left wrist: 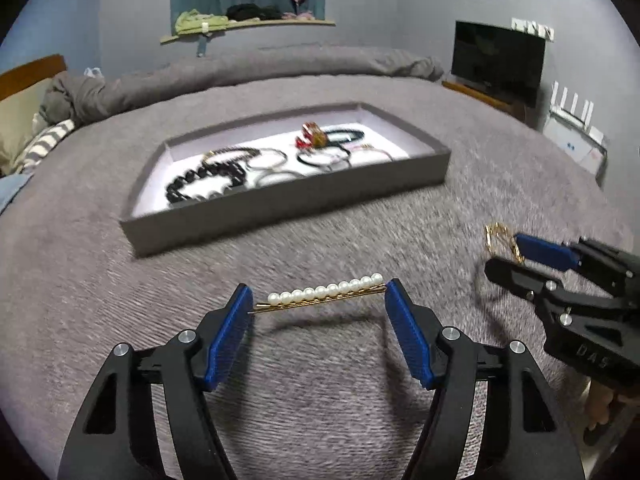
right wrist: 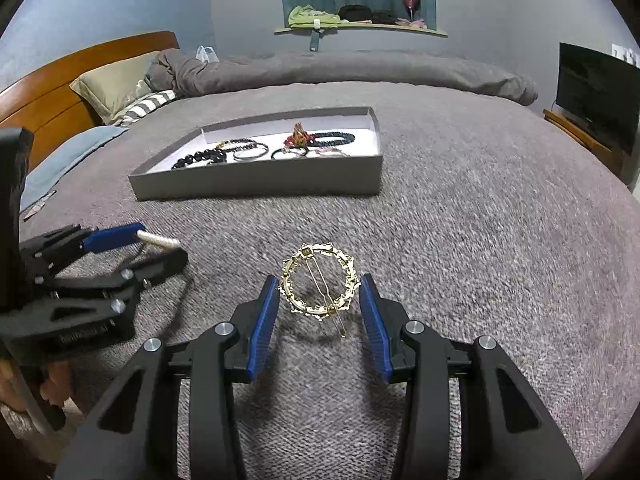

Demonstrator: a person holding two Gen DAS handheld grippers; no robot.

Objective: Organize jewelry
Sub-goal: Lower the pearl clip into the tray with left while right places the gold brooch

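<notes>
With the left tool (left wrist: 319, 300) clamped endwise on the pearl hairpin (left wrist: 325, 293) and the right tool (right wrist: 319, 300) gripping the gold ring clip (right wrist: 318, 285) at mid-frame, both needed level carrying into the upper-centre tray (left wrist: 280, 204).

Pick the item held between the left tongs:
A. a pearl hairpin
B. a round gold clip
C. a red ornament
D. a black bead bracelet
A: the left tongs have the pearl hairpin spanning their blue pads above the bedspread.
</notes>
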